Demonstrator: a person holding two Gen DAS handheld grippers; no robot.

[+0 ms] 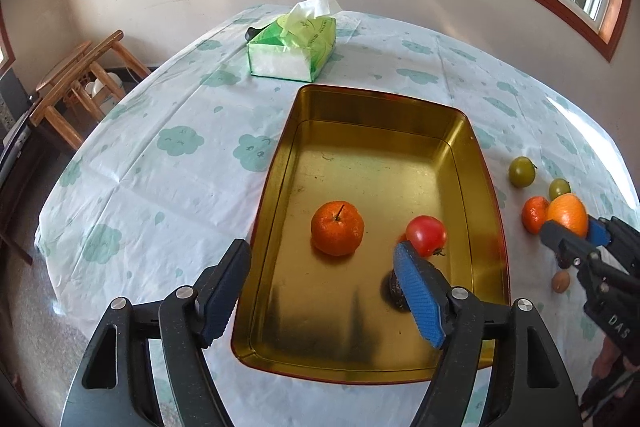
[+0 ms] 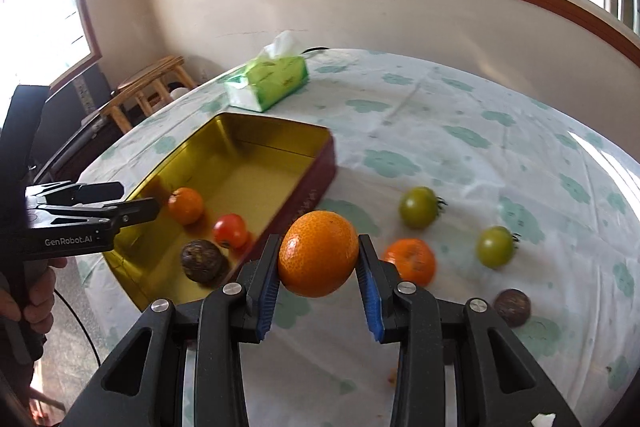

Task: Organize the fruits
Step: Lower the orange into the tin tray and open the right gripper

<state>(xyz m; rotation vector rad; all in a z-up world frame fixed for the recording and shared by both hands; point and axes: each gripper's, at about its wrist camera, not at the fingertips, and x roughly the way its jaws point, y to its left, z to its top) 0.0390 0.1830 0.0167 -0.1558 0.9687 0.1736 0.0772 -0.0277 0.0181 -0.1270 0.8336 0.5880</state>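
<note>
The right hand-held gripper [image 2: 318, 269] is pinching an orange [image 2: 318, 253] at the lower centre of its own view, the blue pads pressing on the fruit's two sides at about its widest girth. The orange looks lifted off the table [image 2: 460, 155], hanging between the tin and the loose fruit. It is looking round, glossy and finely pitted, bright orange with a paler top. I would judge it fairly firm and light, the skin a bit slick, so a grip across the middle seems right and a hard squeeze could bruise it.

The left hand-held gripper [image 1: 322, 269] is hovering with its jaws spread wide and nothing between them, at the lower part of its view over the near end of the gold tin [image 1: 460, 147].

Inside the tin a mandarin [image 1: 337, 228], a red tomato [image 1: 426, 235] and a dark wrinkled fruit [image 2: 202, 261] are lying apart from one another. At the right of the right-wrist view, two green tomatoes [image 2: 418, 207], another mandarin [image 2: 412, 261] and a second dark fruit [image 2: 512, 307] are waiting on the cloth. A green tissue box [image 1: 292, 45] is sitting beyond the tin.
</note>
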